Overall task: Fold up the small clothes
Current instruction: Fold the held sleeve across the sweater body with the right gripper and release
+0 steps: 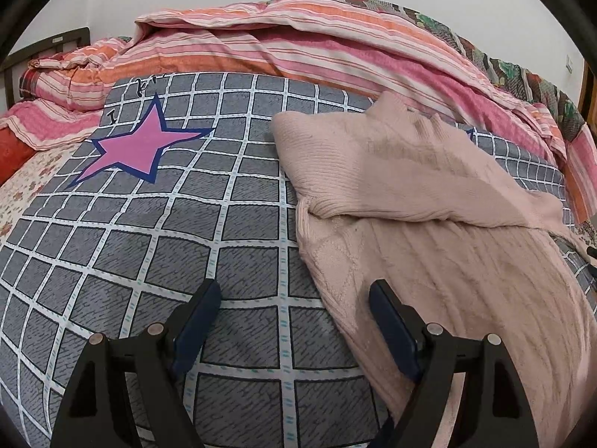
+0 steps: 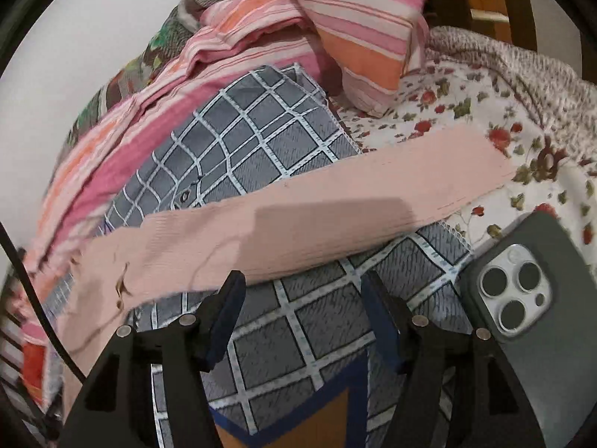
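Note:
A pale pink knit sweater (image 1: 429,201) lies on the grey checked cloth (image 1: 156,246), with one sleeve folded across its chest. My left gripper (image 1: 294,295) is open and empty, low over the cloth at the sweater's left edge; its right finger (image 1: 391,321) is over the knit. In the right wrist view the sweater's other sleeve (image 2: 317,209) stretches flat across the cloth (image 2: 283,332) onto the flowered sheet. My right gripper (image 2: 302,291) is open and empty just short of that sleeve.
A pink and orange striped quilt (image 1: 298,44) is heaped along the far side. A striped pillow (image 2: 365,30) lies on the flowered sheet (image 2: 466,112). A phone in a dark case (image 2: 522,298) lies right of my right gripper. A black cable (image 2: 33,298) runs at left.

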Tool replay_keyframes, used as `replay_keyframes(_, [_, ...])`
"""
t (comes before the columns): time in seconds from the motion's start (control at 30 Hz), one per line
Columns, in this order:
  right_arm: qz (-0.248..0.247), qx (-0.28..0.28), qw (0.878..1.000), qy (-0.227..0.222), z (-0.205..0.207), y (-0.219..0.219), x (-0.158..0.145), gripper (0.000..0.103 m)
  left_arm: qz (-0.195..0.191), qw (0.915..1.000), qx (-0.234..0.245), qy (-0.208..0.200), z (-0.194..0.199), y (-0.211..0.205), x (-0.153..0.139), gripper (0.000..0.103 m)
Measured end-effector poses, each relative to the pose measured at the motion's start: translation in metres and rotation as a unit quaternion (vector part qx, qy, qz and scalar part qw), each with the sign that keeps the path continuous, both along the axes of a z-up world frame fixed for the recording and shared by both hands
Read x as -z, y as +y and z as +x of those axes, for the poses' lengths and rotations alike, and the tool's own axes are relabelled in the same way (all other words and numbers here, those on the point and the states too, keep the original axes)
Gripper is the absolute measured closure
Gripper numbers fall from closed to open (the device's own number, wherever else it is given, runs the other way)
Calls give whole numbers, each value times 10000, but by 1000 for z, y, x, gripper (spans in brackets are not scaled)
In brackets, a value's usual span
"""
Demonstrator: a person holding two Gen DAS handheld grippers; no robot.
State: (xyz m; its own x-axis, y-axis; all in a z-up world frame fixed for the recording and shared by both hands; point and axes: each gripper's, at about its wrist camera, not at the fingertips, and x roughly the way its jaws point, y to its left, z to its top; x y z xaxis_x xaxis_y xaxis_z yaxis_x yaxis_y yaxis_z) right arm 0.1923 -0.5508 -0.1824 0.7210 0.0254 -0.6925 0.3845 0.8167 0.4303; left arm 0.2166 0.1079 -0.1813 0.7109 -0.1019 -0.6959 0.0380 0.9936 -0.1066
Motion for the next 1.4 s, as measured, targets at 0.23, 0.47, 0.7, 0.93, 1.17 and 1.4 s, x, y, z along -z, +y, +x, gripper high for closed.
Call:
replay_keyframes(0.23, [140,356,9990,248,19,-17,2,47,35,10000,-10,39,2,0,1,22])
replay_keyframes(0.47, [-108,687,9967,426,28,-30,-2,84,-27,10000,3,40,2,1,2,22])
replay_keyframes(0.7, [-1184,620,9910,79,26,-2,-42,97,-137,9999,24,1,1,3,1,22])
replay_keyframes(0.93, [-2449,-32,9681,-518,42,101,-116,97,-462,9989,108,-51,-1,10,-1,19])
replay_keyframes(1.17, [-2670,-1413,9486,-938,87,276,-161,97,-1009,9945,-178,-197,-21,36,-8,19])
replay_keyframes(1.4, [-2278,-2993,9240,-697,126,460,-109,97,-1158,9922,-405,-235,-50,70,-10,19])
